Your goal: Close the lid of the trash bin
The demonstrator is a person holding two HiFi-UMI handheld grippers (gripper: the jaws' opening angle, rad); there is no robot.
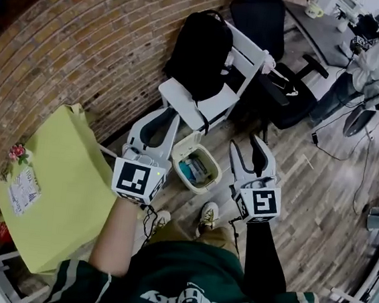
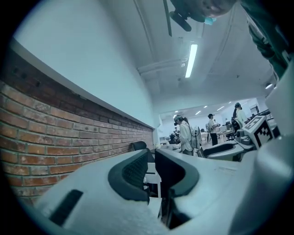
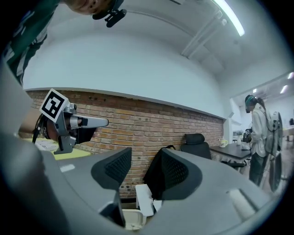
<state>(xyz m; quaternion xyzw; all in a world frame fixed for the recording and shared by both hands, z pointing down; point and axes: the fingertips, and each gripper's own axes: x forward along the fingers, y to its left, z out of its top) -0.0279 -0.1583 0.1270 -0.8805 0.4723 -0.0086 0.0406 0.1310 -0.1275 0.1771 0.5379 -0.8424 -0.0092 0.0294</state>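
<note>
Hovering over the trash bin [image 1: 178, 161] right now. It is sitting on the wood floor [image 1: 319, 195] just in front of the white chair [image 1: 205, 99], between the two grippers in the head view. The bin is standing open, with its contents showing. The lid [image 1: 191, 140] seems to be standing flipped up at the far rim on the chair side, but I am only guessing that from above.

The left gripper [image 1: 159, 119] is pointing roughly level above and left of the bin. Its jaws are sitting a narrow gap apart with nothing between them. The right gripper [image 1: 247, 147] is hanging just right of the bin, jaws spread wide and empty. Neither one is touching the bin or the lid.

Judging the step in hand as the approach:
- The right gripper is looking like the better tool, since the bin rim is showing low in its own view.
- It needs to be dropping and tipping down first, because both are aiming over the bin.
- No clamping needed. I am thinking one jaw hooks behind the lid's top edge and sweeps it toward the near rim.
- Push slowly. The bin looks light and may be sliding or tipping. The left gripper could be bracing the near rim.
- Finish by pressing the lid flat.

The black backpack [image 1: 200, 48] on the chair and the brick wall [image 1: 86, 42] are crowding the far side, so come in from the near side.
</note>
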